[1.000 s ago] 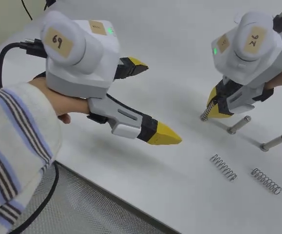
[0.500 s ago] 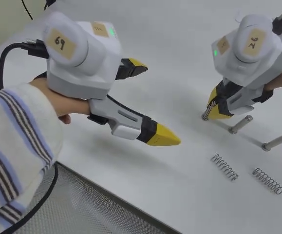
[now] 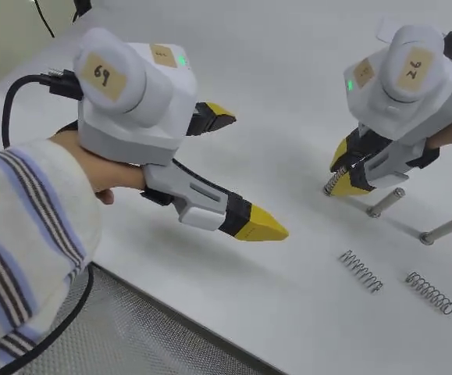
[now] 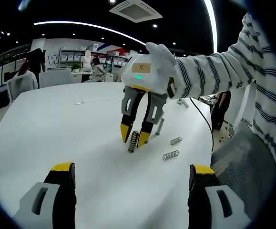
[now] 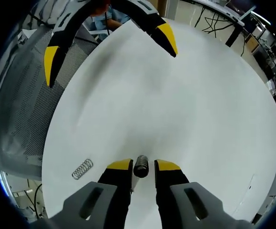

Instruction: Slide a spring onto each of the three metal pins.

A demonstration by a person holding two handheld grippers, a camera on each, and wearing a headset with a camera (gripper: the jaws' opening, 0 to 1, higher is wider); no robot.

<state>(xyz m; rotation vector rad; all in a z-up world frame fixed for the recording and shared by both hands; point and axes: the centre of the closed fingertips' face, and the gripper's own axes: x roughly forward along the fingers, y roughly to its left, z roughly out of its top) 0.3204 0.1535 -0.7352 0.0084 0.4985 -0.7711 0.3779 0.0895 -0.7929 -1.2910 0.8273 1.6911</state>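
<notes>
Left gripper point(image 3: 249, 173), labelled 69, hovers at nine o'clock, jaws spread wide; right gripper point(image 3: 341, 176), labelled 26, at two o'clock, angles downward, pinching a spring point(image 3: 332, 182).

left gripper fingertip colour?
Yellow: the fingertips of the left gripper show clearest in the head view.

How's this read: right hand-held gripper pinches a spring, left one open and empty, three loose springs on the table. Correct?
Not three: the head view shows two loose springs on the table. Rest stands: right hand-held gripper pinches a spring, left hand-held gripper open and empty.
</notes>
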